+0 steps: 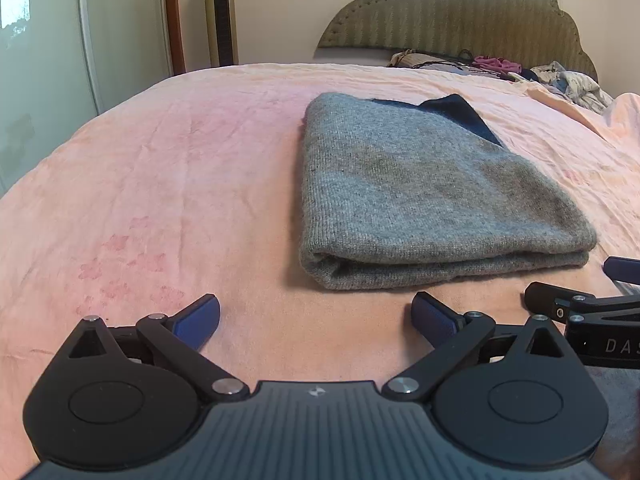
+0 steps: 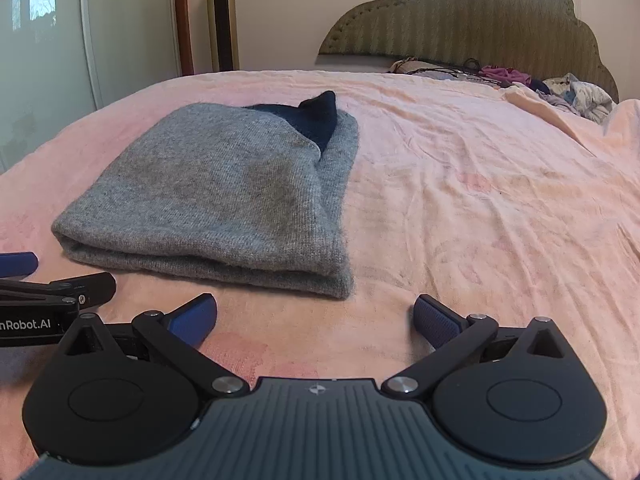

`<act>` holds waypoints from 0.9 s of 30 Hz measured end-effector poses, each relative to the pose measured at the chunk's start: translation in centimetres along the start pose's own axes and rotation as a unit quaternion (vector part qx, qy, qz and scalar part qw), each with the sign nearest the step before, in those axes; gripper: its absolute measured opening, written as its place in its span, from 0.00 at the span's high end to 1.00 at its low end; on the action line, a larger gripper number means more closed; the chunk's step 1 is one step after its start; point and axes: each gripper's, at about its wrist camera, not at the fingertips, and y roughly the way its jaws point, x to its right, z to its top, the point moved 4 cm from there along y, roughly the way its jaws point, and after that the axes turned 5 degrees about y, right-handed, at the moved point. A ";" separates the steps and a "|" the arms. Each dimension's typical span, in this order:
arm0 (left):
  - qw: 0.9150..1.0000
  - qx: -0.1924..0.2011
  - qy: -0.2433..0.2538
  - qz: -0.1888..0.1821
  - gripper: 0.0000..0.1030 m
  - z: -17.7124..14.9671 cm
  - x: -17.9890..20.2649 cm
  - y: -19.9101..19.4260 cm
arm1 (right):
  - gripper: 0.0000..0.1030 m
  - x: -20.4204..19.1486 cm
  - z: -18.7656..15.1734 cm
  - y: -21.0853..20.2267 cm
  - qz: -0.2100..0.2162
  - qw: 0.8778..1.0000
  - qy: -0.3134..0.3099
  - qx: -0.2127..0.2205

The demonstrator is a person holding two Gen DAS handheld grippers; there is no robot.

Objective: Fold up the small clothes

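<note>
Left wrist view: the left tongs stand spread wide with nothing between the blue pads, low in the frame over the pink bedsheet. The folded grey knit garment lies ahead and to the right of centre, its doubled fold edge facing the tongs and set just beyond the right pad. Its long axis runs away up the frame toward the headboard. A dark navy corner pokes out at the far end. The right tongs show at the right edge, close beside the garment's near right corner, only partly in frame.

Right wrist view: the right tongs are likewise released and empty. Here the grey garment sits to the upper left of the pads, its near right corner just above the left pad, the navy corner at the far end. The left tongs enter at the left edge, near the fold edge. By my reading the garment lies between the two hands, a little ahead of both, neither clearly nearer, and it looks already folded.

The bed is soft and wrinkled, with faint flower prints. In the room, a tower fan stands upper left, and loose clothes heap at the upper right by the headboard.
</note>
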 end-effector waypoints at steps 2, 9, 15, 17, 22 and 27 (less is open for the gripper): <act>1.000 0.000 0.000 0.000 0.00 0.0 0.0 0.0 | 0.00 -0.1 0.0 0.0 -0.002 1.000 -0.002 0.000; 1.000 0.000 0.000 -0.001 0.00 0.0 -0.1 0.0 | 0.00 -0.2 -0.1 0.0 -0.005 1.000 -0.002 0.001; 1.000 0.003 0.000 0.000 0.00 -0.1 0.0 0.0 | 0.00 -0.1 -0.1 0.0 -0.005 1.000 -0.002 0.001; 1.000 0.003 0.000 0.000 0.00 -0.1 0.1 0.0 | 0.00 -0.1 -0.1 0.0 -0.005 1.000 -0.001 0.001; 1.000 0.003 0.000 0.000 0.00 -0.1 0.0 0.0 | 0.00 -0.1 -0.1 0.0 -0.005 1.000 -0.001 0.002; 1.000 0.003 0.000 -0.001 0.00 -0.1 0.0 0.0 | 0.00 -0.1 -0.1 0.0 -0.005 1.000 -0.001 0.002</act>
